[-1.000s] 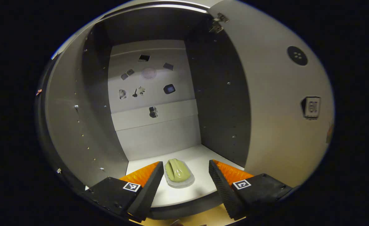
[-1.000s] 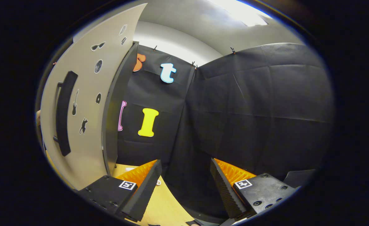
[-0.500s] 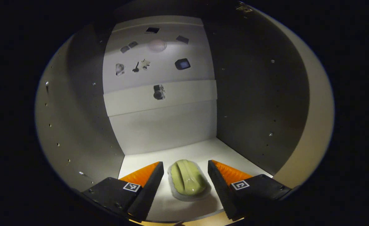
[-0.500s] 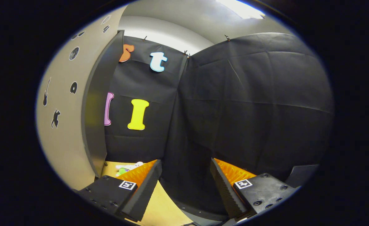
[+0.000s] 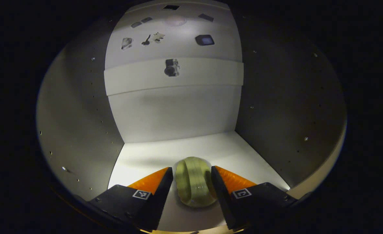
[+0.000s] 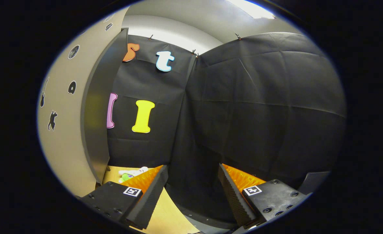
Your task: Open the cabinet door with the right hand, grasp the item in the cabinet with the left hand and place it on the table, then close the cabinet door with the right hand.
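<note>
A pale green oval item (image 5: 194, 182) on a light scalloped base lies on the white cabinet floor (image 5: 237, 152). My left gripper (image 5: 191, 169) is inside the cabinet and open, with one finger on each side of the item. The right-hand finger looks close to or touching the item's edge, and a thin gap shows at the left-hand finger. My right gripper (image 6: 193, 167) stands open with nothing between its fingers, facing the black cloth wall. The open cabinet door (image 6: 64, 130) shows edge-on at the left of the right gripper view.
Grey side walls (image 5: 77, 123) and a white back panel (image 5: 175, 110) with small stickers enclose the left gripper closely. In the right gripper view, the yellow table top (image 6: 168, 211) lies below, with small white and green objects (image 6: 131, 174) near the door's foot.
My left gripper has moved deeper into the cabinet, and the green item now sits between its fingers, which have narrowed slightly. The right gripper has drifted right of the door and now holds nearly still.
</note>
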The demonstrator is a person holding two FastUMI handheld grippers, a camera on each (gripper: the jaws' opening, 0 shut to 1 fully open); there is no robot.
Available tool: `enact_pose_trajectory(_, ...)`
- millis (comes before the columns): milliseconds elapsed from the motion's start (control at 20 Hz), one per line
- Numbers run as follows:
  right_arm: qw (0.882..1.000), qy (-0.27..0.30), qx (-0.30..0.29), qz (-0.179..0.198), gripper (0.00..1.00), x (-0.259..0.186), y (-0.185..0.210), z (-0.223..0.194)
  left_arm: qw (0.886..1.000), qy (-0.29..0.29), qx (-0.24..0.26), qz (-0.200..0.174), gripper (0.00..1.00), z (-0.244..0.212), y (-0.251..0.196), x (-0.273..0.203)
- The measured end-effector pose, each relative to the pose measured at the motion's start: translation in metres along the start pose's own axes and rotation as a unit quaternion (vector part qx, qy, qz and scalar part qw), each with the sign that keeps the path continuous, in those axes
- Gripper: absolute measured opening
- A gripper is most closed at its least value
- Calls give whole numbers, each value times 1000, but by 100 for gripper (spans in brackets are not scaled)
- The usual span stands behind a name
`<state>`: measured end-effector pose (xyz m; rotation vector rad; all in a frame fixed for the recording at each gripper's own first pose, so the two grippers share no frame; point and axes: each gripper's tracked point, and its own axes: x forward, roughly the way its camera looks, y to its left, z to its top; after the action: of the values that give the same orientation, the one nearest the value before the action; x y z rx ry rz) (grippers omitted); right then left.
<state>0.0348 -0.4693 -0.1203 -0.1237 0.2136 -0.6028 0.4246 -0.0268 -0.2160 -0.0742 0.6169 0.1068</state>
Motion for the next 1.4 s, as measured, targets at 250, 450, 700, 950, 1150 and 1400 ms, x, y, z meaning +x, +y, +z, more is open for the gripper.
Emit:
enact_pose_trajectory(250, 1000, 7, -1, 3, 98, 3, 2, -4, 1000, 6, 20, 21, 40, 0, -3, 3)
enact_pose_trajectory(450, 1000, 6, -4, 13, 98, 3, 8, -3, 1000, 9, 27, 14, 25, 1, -16, -3)
enact_pose_trajectory(700, 999, 3, 14, 34, 98, 3, 17, -1, 999, 3, 29, 28, 24, 0, -19, -28)
enact_pose_trajectory(950, 996, -9, 37, 81, 98, 0, 46, 8, 1000, -23, -7, 8, 24, -4, -30, -79)
enact_pose_trajectory(1150, 992, -19, 14, 125, 98, -12, 66, 14, 999, -39, -16, 10, 24, -10, -31, -128)
enact_pose_trajectory(1400, 987, -36, 26, 152, 98, -51, 80, 27, 998, -54, -27, 2, 24, -27, -33, -187)
